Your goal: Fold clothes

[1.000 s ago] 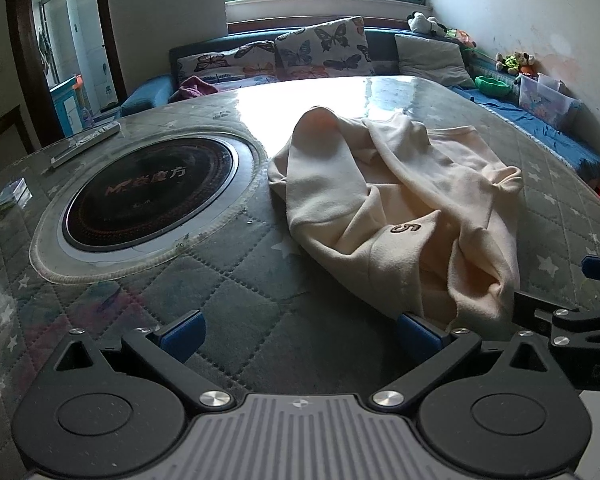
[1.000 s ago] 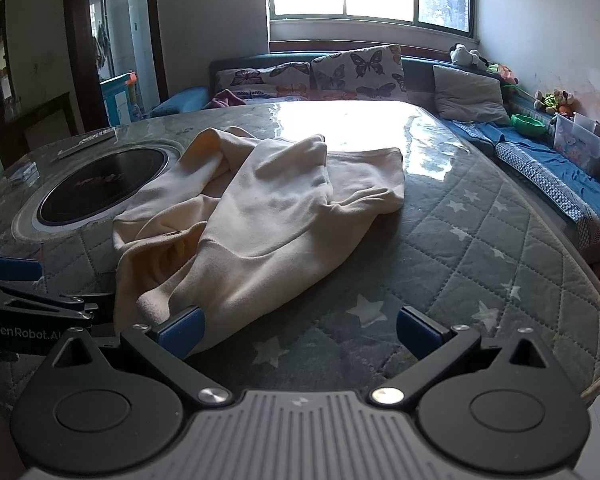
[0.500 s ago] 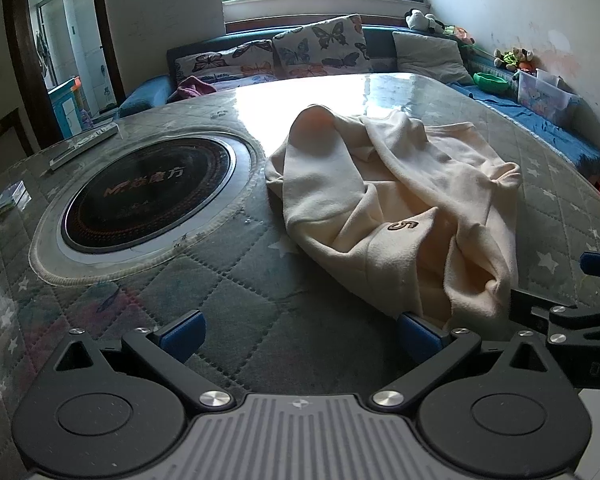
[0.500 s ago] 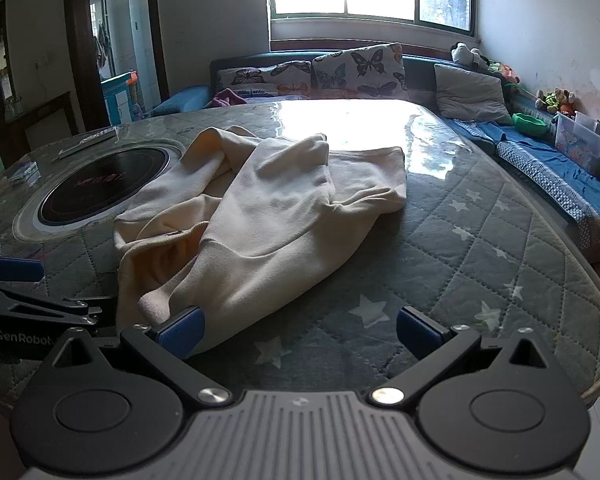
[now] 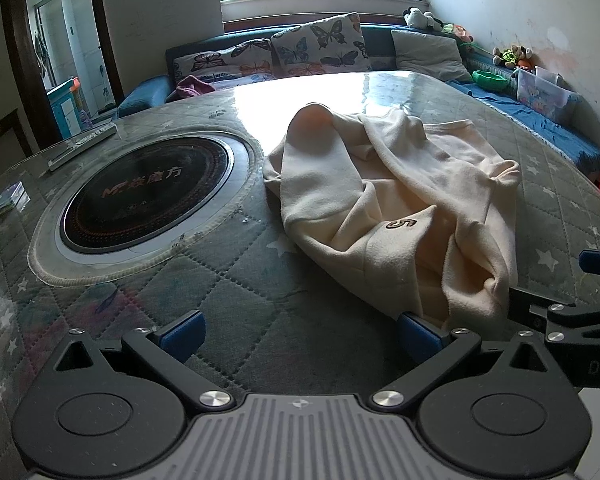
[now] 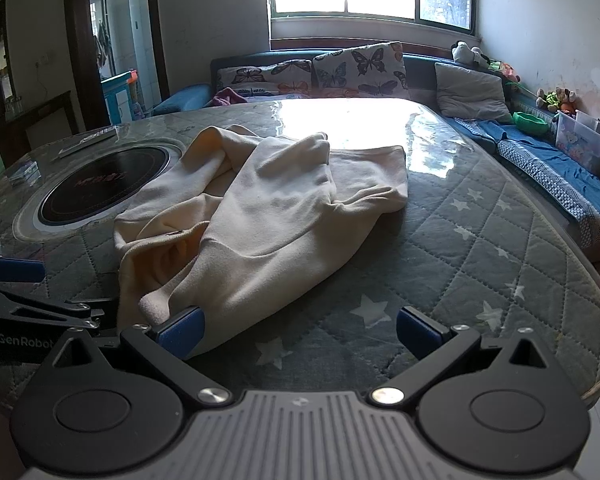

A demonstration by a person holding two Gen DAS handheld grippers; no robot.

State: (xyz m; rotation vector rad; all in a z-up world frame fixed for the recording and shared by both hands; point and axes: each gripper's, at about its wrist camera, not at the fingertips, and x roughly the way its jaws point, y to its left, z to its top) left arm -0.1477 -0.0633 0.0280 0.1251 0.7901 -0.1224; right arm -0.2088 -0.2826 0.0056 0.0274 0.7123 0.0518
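Both sets of blue-padded fingers are spread wide, holding nothing. On the left gripper [image 5: 300,332], the right-hand pad [image 5: 418,336] sits against the near hem of the cream sweatshirt [image 5: 400,208], while the other pad hangs over bare quilted table cover [image 5: 228,296]. On the right gripper [image 6: 300,330], the left-hand pad [image 6: 182,330] touches the same crumpled near edge, and its partner is out over the star-print cover, clear of cloth. The sweatshirt lies bunched in a heap mid-table, just beside the round black cooktop [image 5: 148,192], a stitched "5" [image 5: 400,223] showing on a fold. Compared with a second ago, hardly anything has changed: the garment lies in the same heap, both grippers are just as wide, and the views have only nudged a little closer
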